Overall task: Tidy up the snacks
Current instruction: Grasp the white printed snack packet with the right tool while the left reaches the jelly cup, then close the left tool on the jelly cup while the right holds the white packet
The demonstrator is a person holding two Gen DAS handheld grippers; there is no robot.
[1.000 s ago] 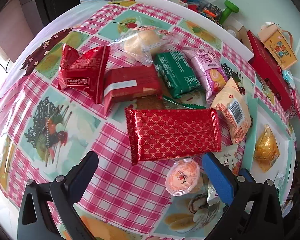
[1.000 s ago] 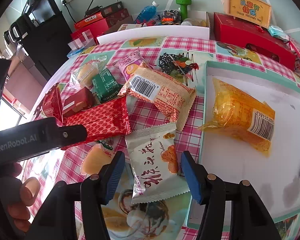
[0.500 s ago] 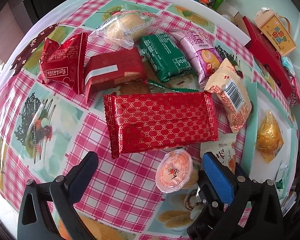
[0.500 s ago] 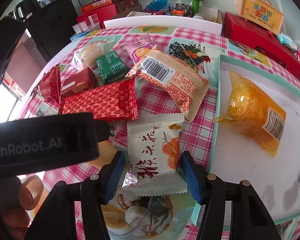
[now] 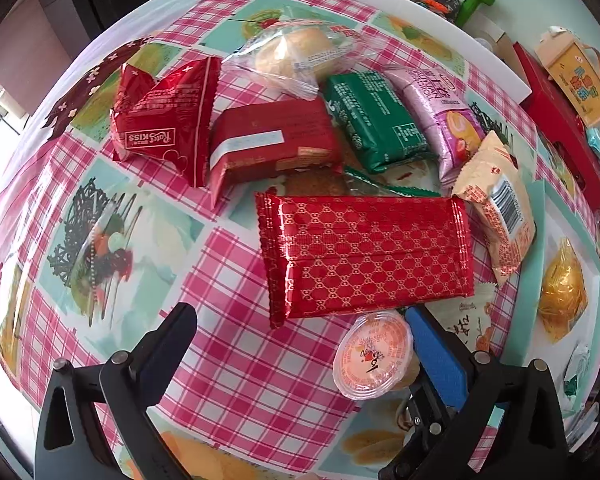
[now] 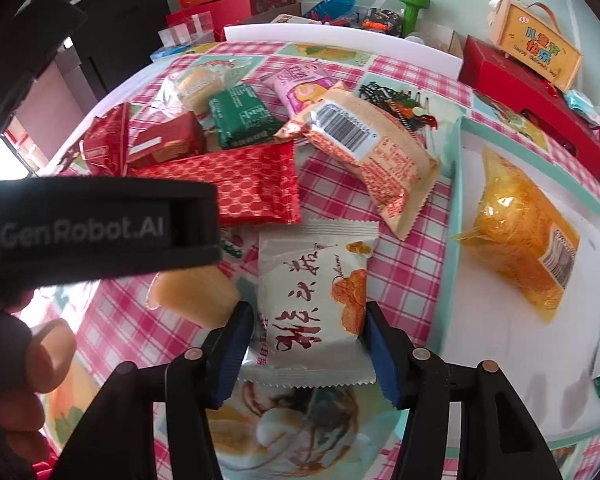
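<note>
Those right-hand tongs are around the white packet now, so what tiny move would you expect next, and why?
Probably a little more squeeze, then a lift. The right tongs have just been closing and their blue pads sit at both sides of the white snack packet, which still lies flat on the table. The tray beside it, already holding a yellow bag, looks like the destination.

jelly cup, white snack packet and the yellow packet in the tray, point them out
jelly cup (image 5: 373,355), left wrist view, on its orange printed lid
white snack packet (image 6: 314,300), right wrist view, middle of its printed front
yellow packet (image 6: 518,236), right wrist view, on its clear yellow wrapper
</note>
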